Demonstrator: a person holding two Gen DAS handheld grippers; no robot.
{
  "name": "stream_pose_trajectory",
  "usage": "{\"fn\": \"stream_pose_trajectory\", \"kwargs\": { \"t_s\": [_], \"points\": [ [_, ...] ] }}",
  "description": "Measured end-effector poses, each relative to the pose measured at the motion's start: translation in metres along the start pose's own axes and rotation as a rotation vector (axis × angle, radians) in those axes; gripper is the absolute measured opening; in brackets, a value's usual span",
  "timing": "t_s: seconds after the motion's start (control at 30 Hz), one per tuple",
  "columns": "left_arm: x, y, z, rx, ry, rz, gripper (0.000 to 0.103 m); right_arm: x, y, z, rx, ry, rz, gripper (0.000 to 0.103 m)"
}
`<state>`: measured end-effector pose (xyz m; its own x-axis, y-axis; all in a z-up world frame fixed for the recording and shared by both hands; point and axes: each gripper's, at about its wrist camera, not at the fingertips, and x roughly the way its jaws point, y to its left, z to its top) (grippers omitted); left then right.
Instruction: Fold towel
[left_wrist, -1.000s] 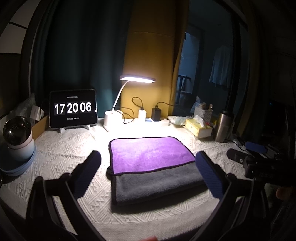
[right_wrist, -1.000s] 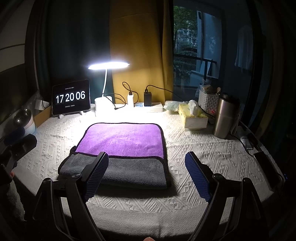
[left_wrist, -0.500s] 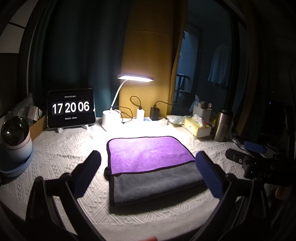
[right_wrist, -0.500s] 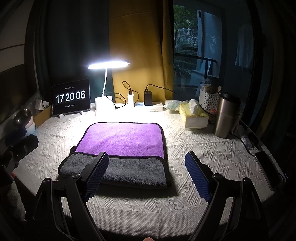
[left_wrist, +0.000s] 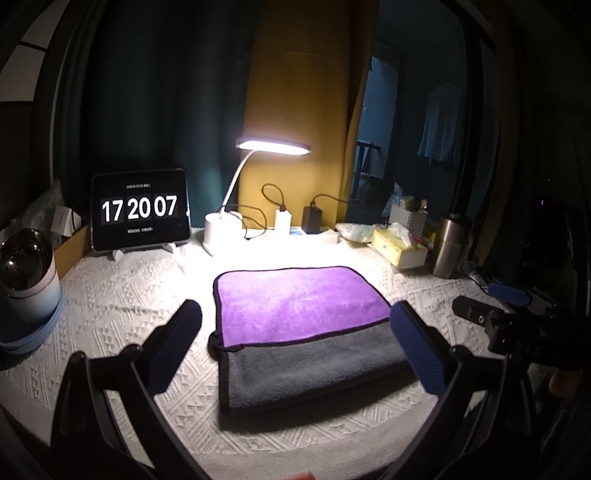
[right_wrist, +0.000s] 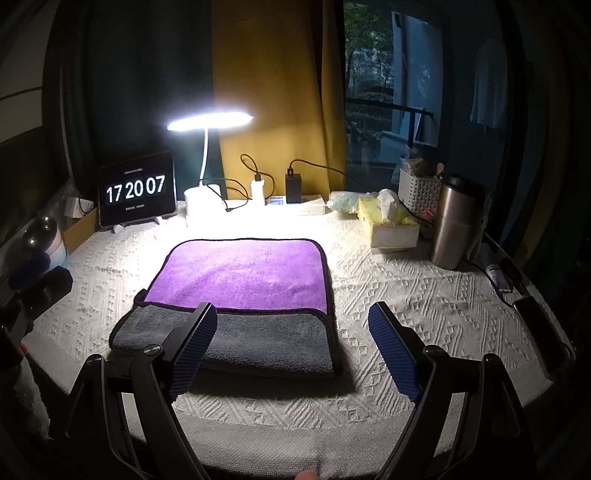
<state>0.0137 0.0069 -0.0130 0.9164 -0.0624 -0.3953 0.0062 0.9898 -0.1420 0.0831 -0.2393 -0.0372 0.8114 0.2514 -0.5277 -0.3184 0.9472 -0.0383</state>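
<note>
The towel (right_wrist: 236, 295) is lying flat on the white textured tablecloth (right_wrist: 424, 306), near the front edge of the table, already doubled over: a purple layer is covering the far part while a grey strip is showing along the near side, edges roughly square. Nearest the cameras, the right gripper (right_wrist: 291, 350) is hovering over the near right part of the grey strip with its blue-padded fingers spread wide and holding nothing; in the left wrist view the left gripper (left_wrist: 295, 347) is hanging likewise over the near edge, fingers wide apart and empty, the towel framed between them. Neither tool is touching the cloth.

Judging by this, a fold is lying finished and the hands are pausing between folds, or the job is nearing its end. If another fold is wanted, the next move is calling for both grippers to be lowering onto one short side, pinching the stacked layers together at its corners, and carrying them across without dragging the lower layer or rucking the tablecloth.

Farther back, a tissue box (right_wrist: 391, 225) and steel flask (right_wrist: 454, 221) are standing at the right, then a lit desk lamp (right_wrist: 207, 122) and a tablet clock (right_wrist: 136, 192) against the curtains.
</note>
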Motion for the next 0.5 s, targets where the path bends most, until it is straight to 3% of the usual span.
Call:
{"fn": "stream_pose_trajectory", "kwargs": {
  "t_s": [0.3, 0.5],
  "points": [
    [0.025, 0.01, 0.0, -0.016, 0.049, 0.033, 0.102, 0.02, -0.01, 0.001, 0.001, 0.033, 0.009, 0.08],
    [0.056, 0.024, -0.006, -0.048, 0.135, 0.037, 0.102, 0.039, -0.021, 0.002, 0.009, 0.062, 0.009, 0.076]
  ]
}}
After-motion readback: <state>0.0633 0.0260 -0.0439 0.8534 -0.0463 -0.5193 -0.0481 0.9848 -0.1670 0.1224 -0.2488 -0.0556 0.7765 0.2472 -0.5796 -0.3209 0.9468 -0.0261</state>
